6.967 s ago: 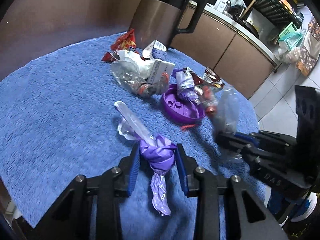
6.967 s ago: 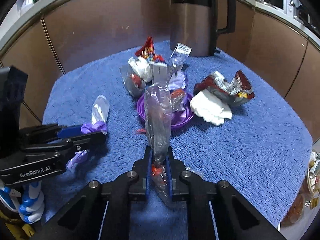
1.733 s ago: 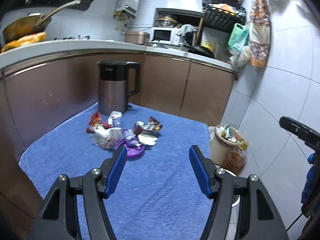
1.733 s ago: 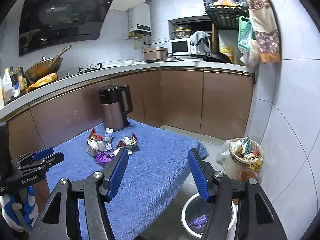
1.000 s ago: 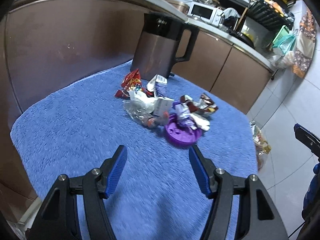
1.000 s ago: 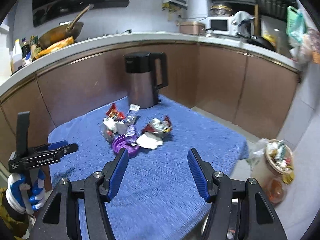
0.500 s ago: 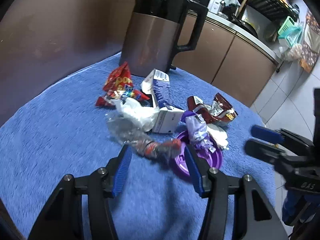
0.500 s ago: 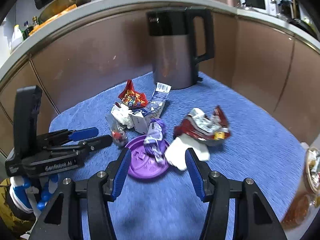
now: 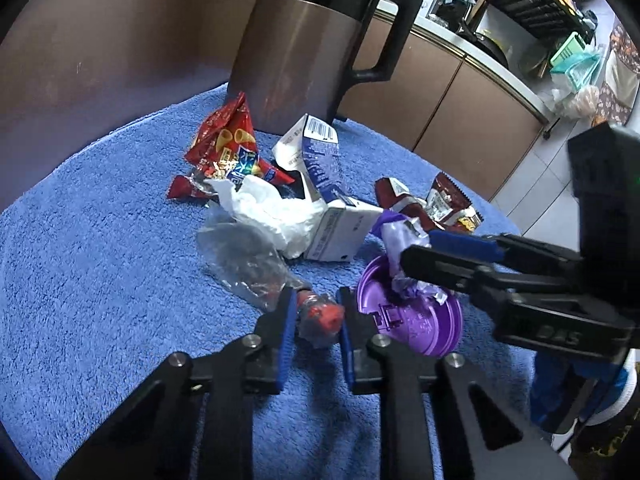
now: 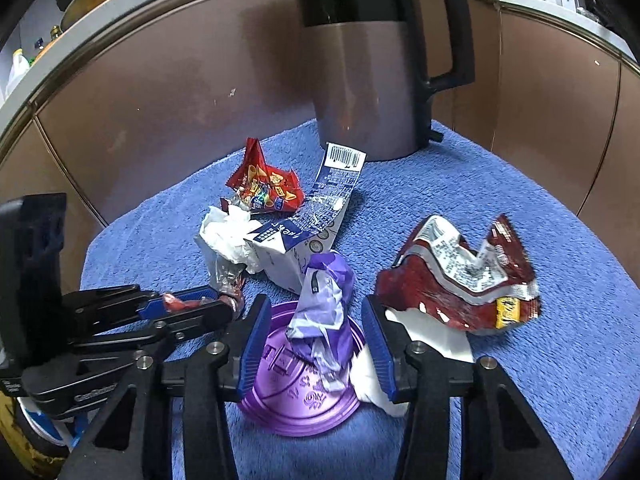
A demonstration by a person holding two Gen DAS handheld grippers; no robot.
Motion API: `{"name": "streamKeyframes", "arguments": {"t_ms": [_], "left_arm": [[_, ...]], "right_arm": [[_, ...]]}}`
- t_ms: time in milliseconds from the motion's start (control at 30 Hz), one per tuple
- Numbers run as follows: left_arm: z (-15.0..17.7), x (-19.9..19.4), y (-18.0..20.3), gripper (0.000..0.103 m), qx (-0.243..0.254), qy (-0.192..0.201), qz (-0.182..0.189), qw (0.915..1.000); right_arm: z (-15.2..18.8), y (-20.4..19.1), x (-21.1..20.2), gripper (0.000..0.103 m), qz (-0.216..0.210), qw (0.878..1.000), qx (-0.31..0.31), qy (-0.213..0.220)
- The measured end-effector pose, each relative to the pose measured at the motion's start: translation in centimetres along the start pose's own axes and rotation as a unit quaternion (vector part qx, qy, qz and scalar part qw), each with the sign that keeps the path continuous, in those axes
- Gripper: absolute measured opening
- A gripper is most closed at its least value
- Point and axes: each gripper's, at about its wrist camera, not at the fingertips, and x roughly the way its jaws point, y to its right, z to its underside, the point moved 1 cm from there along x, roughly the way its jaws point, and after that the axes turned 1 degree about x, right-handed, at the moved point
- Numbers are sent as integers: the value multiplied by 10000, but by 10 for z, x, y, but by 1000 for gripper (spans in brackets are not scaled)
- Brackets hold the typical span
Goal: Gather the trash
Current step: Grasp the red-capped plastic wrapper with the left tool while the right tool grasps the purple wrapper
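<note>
Left gripper (image 9: 318, 322), jaws just closing, pinches red end of clear wrapper (image 9: 248, 264); wrapper's long axis runs ahead, up-left. Right gripper (image 10: 316, 340), jaws just narrowing but not yet pinching, straddles purple wrapper (image 10: 326, 304) on lid (image 10: 298, 396).

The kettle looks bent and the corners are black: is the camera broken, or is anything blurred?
No: in both wrist views a fisheye lens bows the kettle and counter edges and leaves black corners. Left wrist view: sharp, with soft glare on the clear plastic bag. Right wrist view: the purple lid is crisp too.
</note>
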Motion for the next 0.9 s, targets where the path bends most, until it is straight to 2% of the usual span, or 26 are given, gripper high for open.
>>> {"name": "streamKeyframes", "arguments": {"t_ms": [100,300,667,900], "left_arm": [[2,-5,-1,14,-51,54,-29,10000],[7,-26,-2,13,-158,189,-93,9997],[9,-106,22,12,-64,771,-85,9970],[26,-155,52,12,191,1083,-164,9938]], "right_arm": [[0,-2,7,28,25,10000,-13,-45],[2,-11,-9,27,55,9999,-90,130],[11,-42,-103,27,105,9970,-166,752],[35,-58,-163,27,186,9936,-146,1104]]}}
